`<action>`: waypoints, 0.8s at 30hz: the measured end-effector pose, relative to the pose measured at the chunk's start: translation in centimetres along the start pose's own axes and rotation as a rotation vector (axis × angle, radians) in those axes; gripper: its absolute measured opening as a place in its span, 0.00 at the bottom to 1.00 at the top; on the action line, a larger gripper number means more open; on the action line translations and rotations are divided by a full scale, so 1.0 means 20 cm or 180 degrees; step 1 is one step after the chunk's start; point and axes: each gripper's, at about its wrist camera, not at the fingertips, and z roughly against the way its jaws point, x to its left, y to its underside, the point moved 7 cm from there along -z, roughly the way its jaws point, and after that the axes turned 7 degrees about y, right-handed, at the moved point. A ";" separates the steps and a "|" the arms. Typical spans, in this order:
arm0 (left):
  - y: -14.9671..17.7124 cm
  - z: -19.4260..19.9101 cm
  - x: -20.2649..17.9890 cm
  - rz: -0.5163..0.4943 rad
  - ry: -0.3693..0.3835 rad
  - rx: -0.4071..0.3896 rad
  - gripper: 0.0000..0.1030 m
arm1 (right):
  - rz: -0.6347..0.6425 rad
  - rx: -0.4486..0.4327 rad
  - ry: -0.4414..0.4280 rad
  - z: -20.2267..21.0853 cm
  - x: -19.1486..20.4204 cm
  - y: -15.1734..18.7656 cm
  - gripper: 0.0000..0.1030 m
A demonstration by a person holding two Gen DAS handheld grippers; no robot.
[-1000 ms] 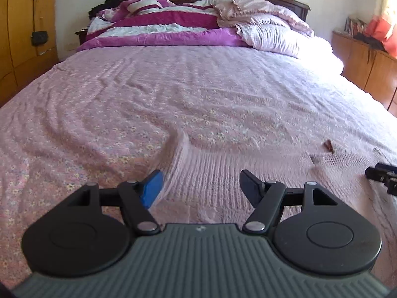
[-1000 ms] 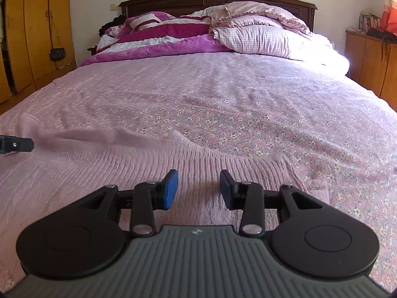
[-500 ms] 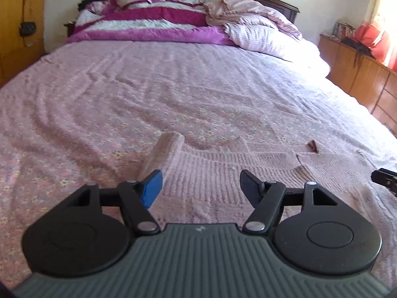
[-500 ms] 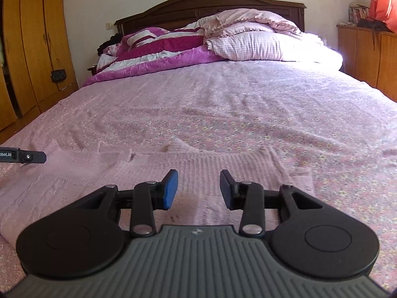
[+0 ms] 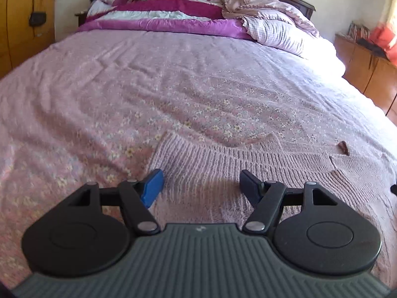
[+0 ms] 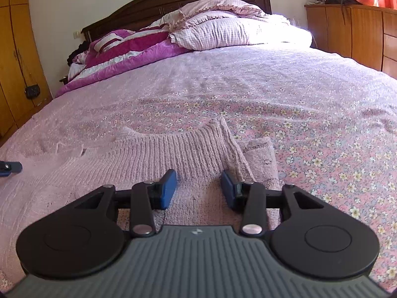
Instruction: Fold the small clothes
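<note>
A pink knit sweater lies flat on the bed, near the foot edge, spread w/ its ribbed neckline toward the headboard. The bed cover is pink w/ small flowers.

Left gripper is released, jaws wide apart, low over the sweater's left part; its blue pad sits just at the sweater's left edge. Nothing is between the jaws but the knit below. Whether the pads touch the fabric can't be told.

Right gripper is also released, jaws apart but narrower than the left's, low over the sweater's right part. Just ahead of its right pad a fold of knit rises in a ridge, w/ a sleeve lying beside it toward the bed's right edge.

At the head of the bed: a purple-and-white quilt and a checked pillow, piled against the headboard. Wood cabinets stand along the right wall, a wardrobe on the left.
</note>
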 end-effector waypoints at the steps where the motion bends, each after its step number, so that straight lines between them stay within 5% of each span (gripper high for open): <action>1: 0.00 0.00 0.00 -0.0023 -0.0009 -0.0014 0.68 | -0.0003 -0.0005 -0.0005 0.00 0.00 0.00 0.48; 8: 0.03 0.11 -0.05 -0.0166 -0.0135 0.0070 0.68 | -0.0130 0.0041 -0.0043 0.06 -0.01 -0.03 0.50; 24: 0.19 0.54 -0.10 0.0155 -0.0191 0.0273 0.68 | -0.0691 -0.0063 -0.0039 0.52 -0.28 0.07 0.74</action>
